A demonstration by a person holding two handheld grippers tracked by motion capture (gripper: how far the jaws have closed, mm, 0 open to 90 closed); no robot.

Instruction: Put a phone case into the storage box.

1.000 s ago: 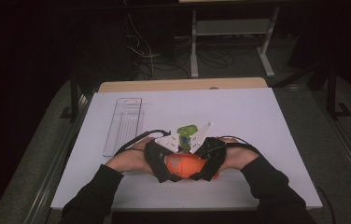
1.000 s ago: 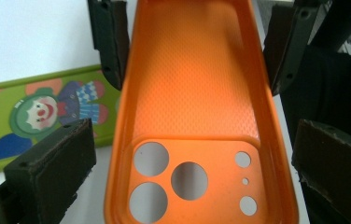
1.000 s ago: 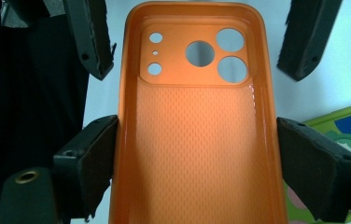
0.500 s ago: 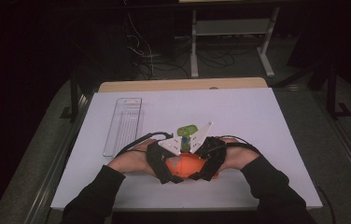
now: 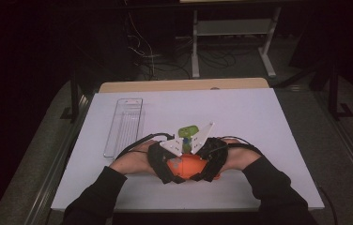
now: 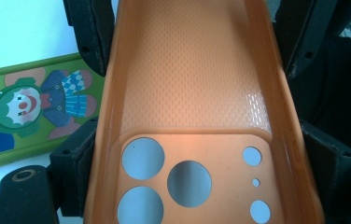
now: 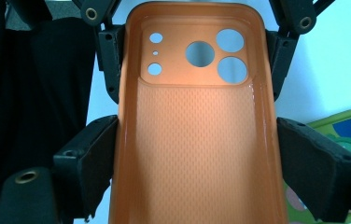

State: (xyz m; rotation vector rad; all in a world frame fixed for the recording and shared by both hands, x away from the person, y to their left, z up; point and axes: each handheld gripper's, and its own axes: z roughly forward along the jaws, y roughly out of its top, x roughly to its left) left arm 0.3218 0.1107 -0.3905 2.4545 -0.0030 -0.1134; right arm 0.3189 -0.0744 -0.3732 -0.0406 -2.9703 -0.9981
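High view: both hands are meeting near the front edge of the white table (image 5: 259, 122), the left gripper (image 5: 165, 164) and right gripper (image 5: 211, 161) facing each other with the orange phone case (image 5: 188, 167) spanning the gap between them, its long axis running left to right across the person's body. A green clown case (image 5: 188, 132) is lying on the table just behind the grippers, and a clear tray (image 5: 124, 125) is resting well apart toward the left rear; open table remains to the right and at the rear. Left gripper view: the left gripper (image 6: 183, 154) is pinching the orange phone case (image 6: 187, 84) across its width at the camera-cutout end, one jaw pressing each long side wall, the hollow interior facing the lens; the green clown case (image 6: 33, 121) is lying beside it. Right gripper view: the right gripper (image 7: 197, 163) is clamping the plain end of the orange phone case (image 7: 194, 140) in the same manner, so each hand is equally near. Any coming move probably depends on this shared axis, since either gripper pulling along it would strain the case against the other.
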